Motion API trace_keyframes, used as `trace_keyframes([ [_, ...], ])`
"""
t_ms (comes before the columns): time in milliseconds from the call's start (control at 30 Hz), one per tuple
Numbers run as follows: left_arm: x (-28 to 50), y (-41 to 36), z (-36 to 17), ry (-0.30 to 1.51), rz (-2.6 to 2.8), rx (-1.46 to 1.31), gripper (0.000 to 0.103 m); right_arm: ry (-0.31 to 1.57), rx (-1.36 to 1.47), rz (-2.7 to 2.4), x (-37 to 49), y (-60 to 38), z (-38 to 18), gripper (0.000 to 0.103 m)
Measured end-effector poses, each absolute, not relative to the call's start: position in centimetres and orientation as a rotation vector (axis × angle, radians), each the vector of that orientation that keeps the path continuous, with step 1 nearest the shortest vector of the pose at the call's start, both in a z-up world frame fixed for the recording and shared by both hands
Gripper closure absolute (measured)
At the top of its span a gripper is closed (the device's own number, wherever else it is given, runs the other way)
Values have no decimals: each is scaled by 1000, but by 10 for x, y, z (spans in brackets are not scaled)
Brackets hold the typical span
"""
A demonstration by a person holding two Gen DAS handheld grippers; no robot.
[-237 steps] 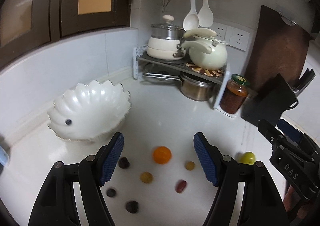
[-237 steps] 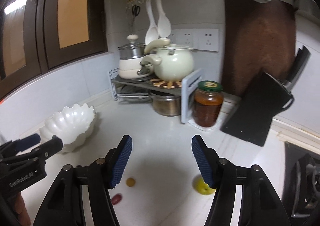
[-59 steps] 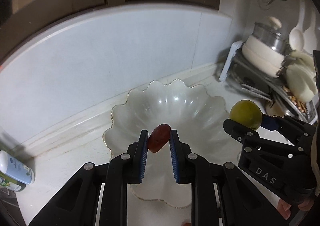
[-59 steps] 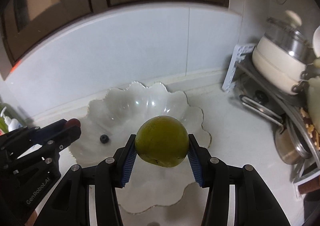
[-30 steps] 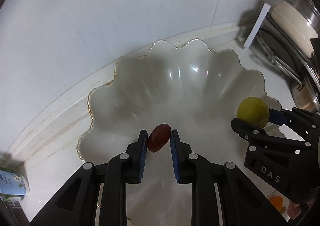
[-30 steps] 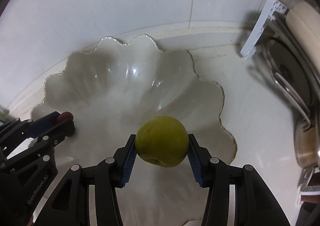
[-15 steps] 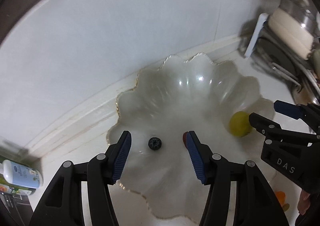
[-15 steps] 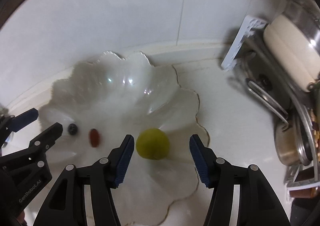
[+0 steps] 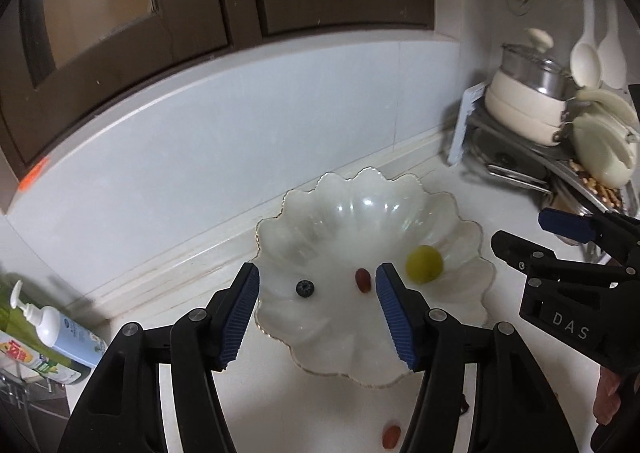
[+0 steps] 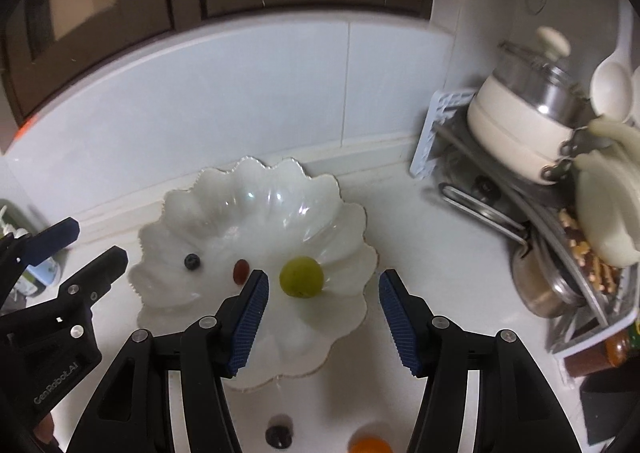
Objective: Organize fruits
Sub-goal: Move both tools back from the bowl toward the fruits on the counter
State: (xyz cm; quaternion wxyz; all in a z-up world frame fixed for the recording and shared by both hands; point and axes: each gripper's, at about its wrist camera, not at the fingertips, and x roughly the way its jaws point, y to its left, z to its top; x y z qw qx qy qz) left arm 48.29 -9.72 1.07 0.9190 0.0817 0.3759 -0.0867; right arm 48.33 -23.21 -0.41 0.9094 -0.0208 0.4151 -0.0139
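Both fruits had left their claws since a second earlier: the red grape (image 9: 363, 280) and green fruit (image 10: 301, 277) lay mid-frame in the scalloped bowl (image 9: 472, 293), left claw (image 9: 318, 313) and right claw (image 10: 324, 317) spread empty, more fruit waiting on the bench (image 10: 420, 221).

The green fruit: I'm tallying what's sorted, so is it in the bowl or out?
In. The green fruit lies inside the scalloped white bowl, apart from both open tongs.

Both grippers have let go and pulled back: the small red oval fruit (image 9: 363, 280) and the round green fruit (image 10: 301, 277) now lie inside the white scalloped glass bowl (image 9: 460, 225), the green one nearer its right rim.
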Motion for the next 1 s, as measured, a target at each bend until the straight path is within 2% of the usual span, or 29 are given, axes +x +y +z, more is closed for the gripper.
trace_keyframes([
  [367, 430, -95, 31, 697, -213, 157, 43, 756, -38, -28, 424, -233, 20, 44],
  [1000, 357, -93, 39, 660, -274, 112, 43, 672, -19, -74, 342, -245, 25, 44],
])
